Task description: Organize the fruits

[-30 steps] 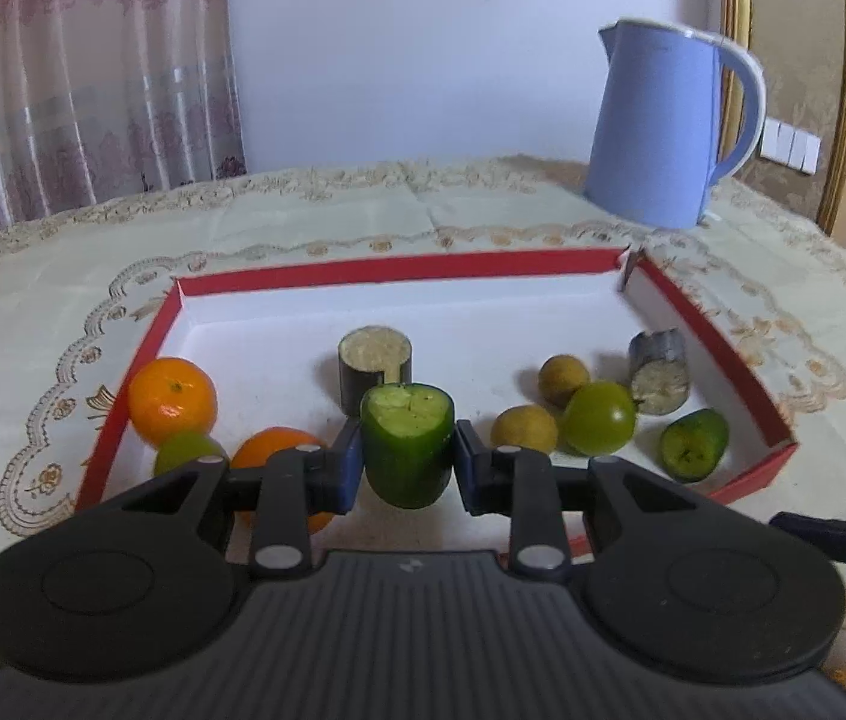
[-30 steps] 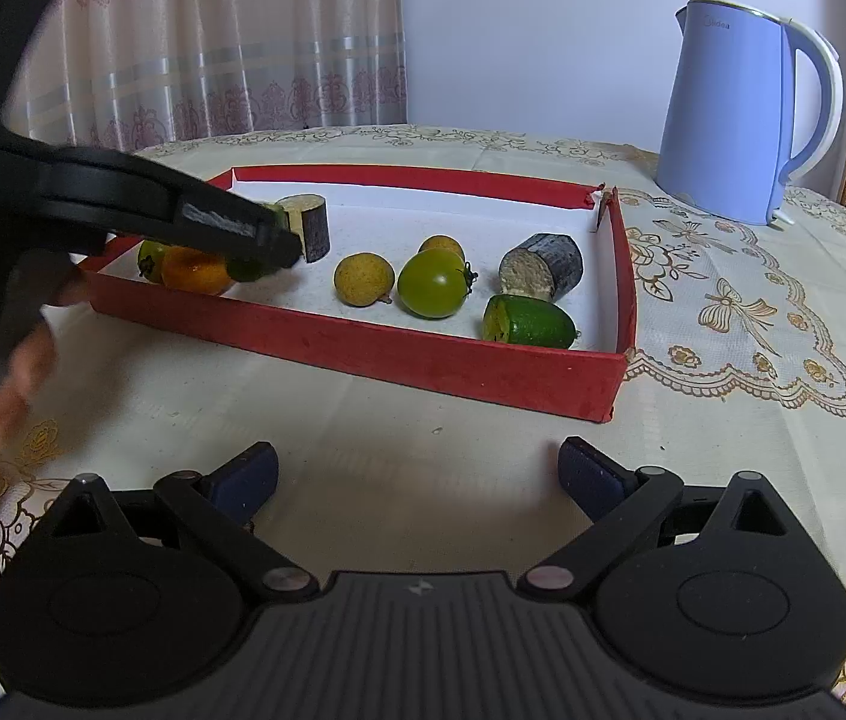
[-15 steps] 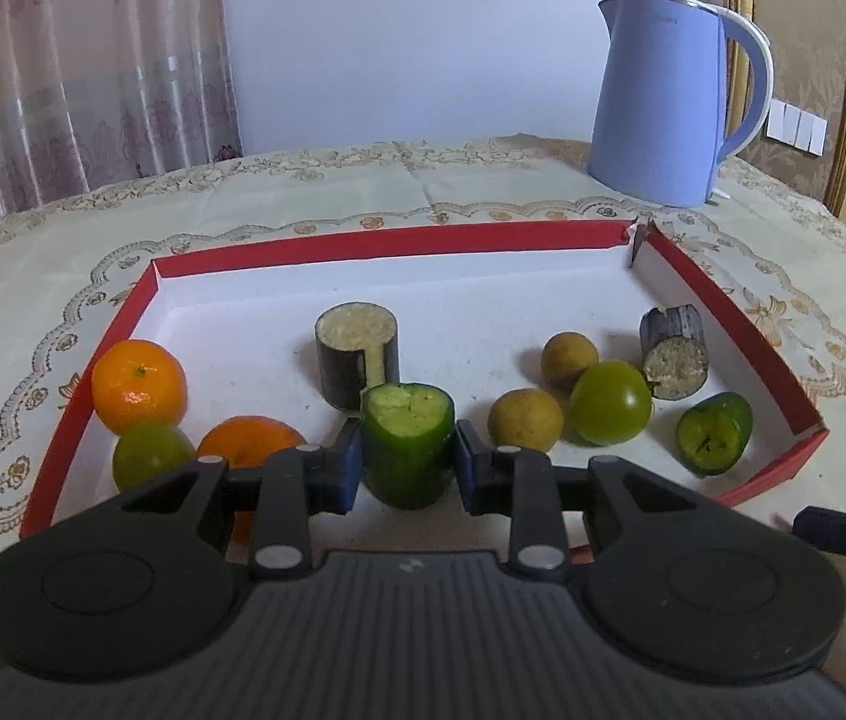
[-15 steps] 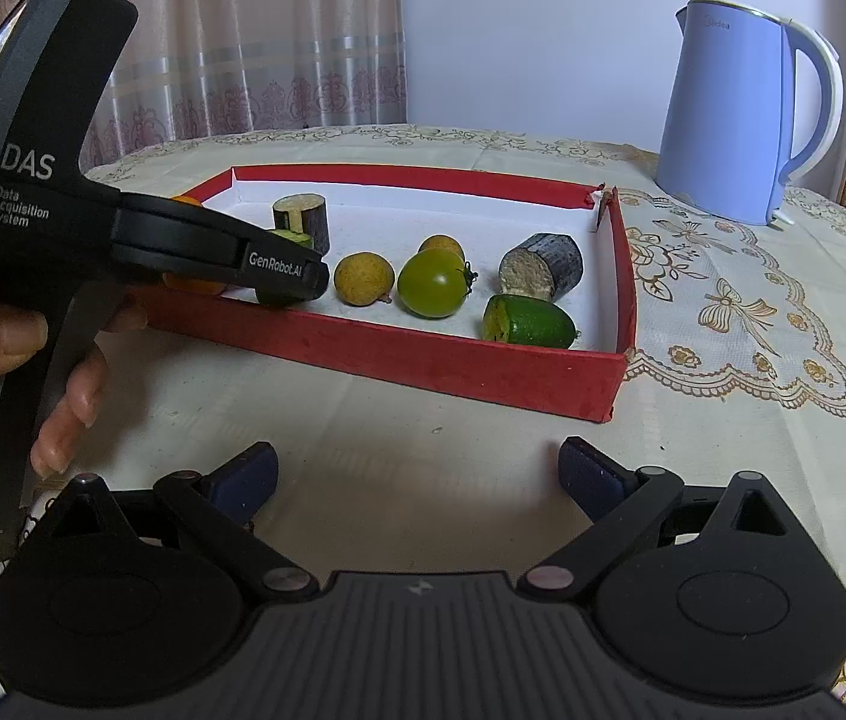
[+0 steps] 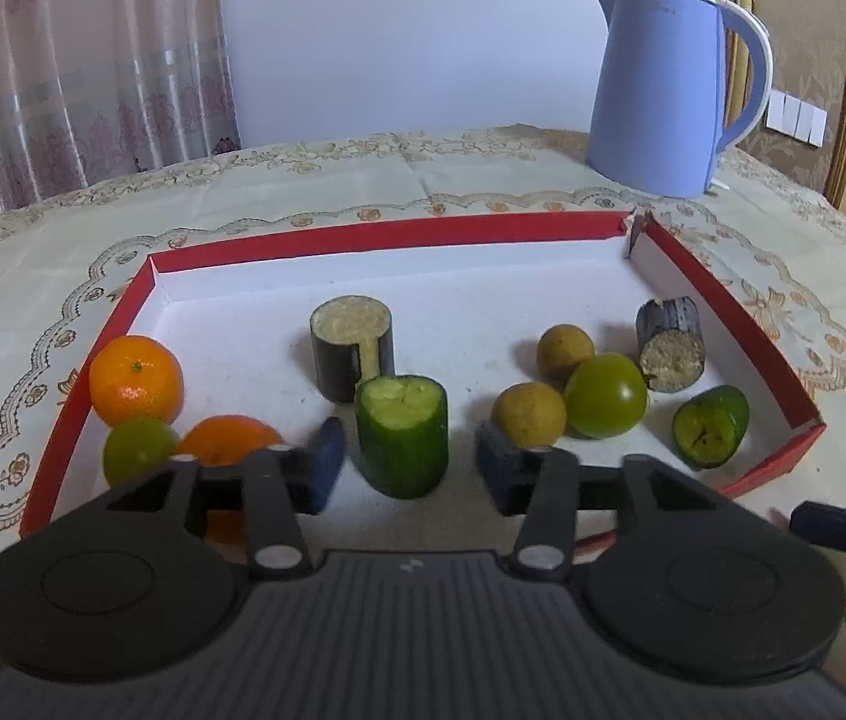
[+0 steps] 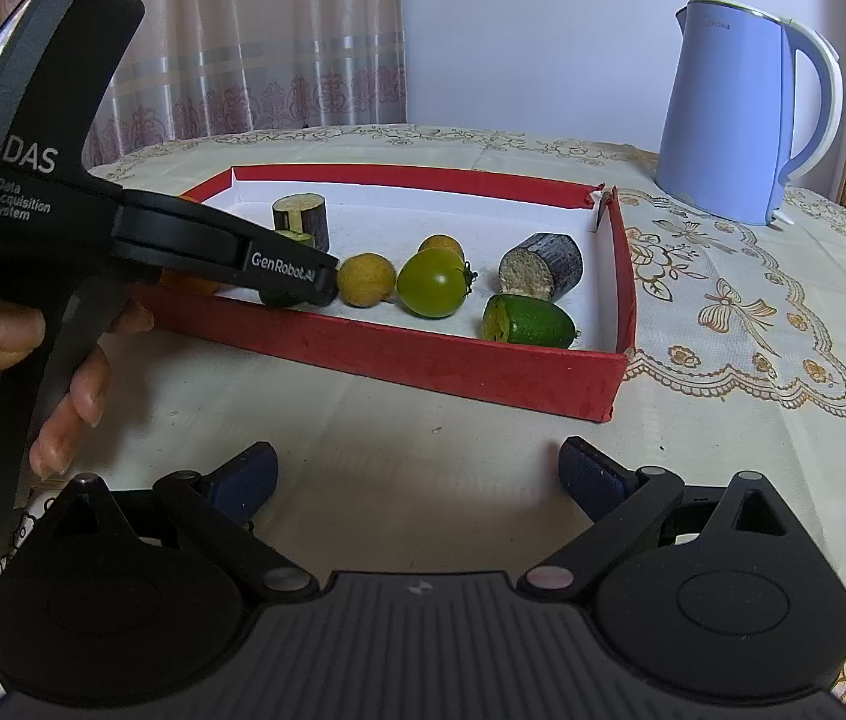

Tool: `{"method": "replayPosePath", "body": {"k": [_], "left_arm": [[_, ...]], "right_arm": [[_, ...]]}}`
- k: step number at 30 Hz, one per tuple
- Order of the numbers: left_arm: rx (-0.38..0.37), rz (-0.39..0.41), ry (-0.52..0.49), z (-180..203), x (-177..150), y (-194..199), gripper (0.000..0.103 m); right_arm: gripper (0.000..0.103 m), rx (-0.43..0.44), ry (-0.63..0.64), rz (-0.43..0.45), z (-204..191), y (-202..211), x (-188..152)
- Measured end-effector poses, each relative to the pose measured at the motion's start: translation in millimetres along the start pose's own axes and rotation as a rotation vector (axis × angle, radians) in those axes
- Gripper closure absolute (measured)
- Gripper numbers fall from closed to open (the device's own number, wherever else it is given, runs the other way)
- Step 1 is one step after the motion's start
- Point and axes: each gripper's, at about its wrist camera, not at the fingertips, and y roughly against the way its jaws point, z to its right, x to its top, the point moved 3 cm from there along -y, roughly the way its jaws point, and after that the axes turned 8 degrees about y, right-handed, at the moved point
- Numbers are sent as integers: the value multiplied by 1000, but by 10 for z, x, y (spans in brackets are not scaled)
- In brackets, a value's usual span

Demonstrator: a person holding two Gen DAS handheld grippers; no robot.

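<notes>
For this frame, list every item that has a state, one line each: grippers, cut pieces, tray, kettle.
left gripper: open, jaws just opened, pads clear of the cucumber piece between them
right gripper: open, empty, over the tablecloth
cucumber piece: upright, cut face up
second cucumber piece: on its side
near dark stalk piece: upright
far dark stalk piece: on its side
red tray: far right corner split
kettle: lid closed

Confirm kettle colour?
Light blue kettle with a white-edged handle; the right wrist view shows it best.
</notes>
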Motion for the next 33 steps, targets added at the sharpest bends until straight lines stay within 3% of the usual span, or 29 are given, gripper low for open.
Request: {"method": "replayPosePath", "body": {"k": [4,6,11,17,19,23,28,33], "left_arm": [[17,14,2,1,-6,65,32],[20,17,10,-14,-5,95,28],[48,27,14,-62,-21,176,25],[18,76,38,-150,-66,470,25],[26,95,46,-162,-74,584,12],[28,137,55,-218,-126,808,10],[17,115,105,-323,-239,966,4],[35,131,127,-381,-368,1126,0]], "right_arm": [[2,0,0,0,-1,1,1],[2,0,0,0,-1,3,1],[2,0,0,0,-1,6,1],[2,3,-3,1,-2,8,-3],[2,3,-3,1,-3,8,-1],[1,-1,0,-1,5,7,-10],[0,-21,-1,1,6,41,-9],[0,-4,-102,19,-20,138,-30]]}}
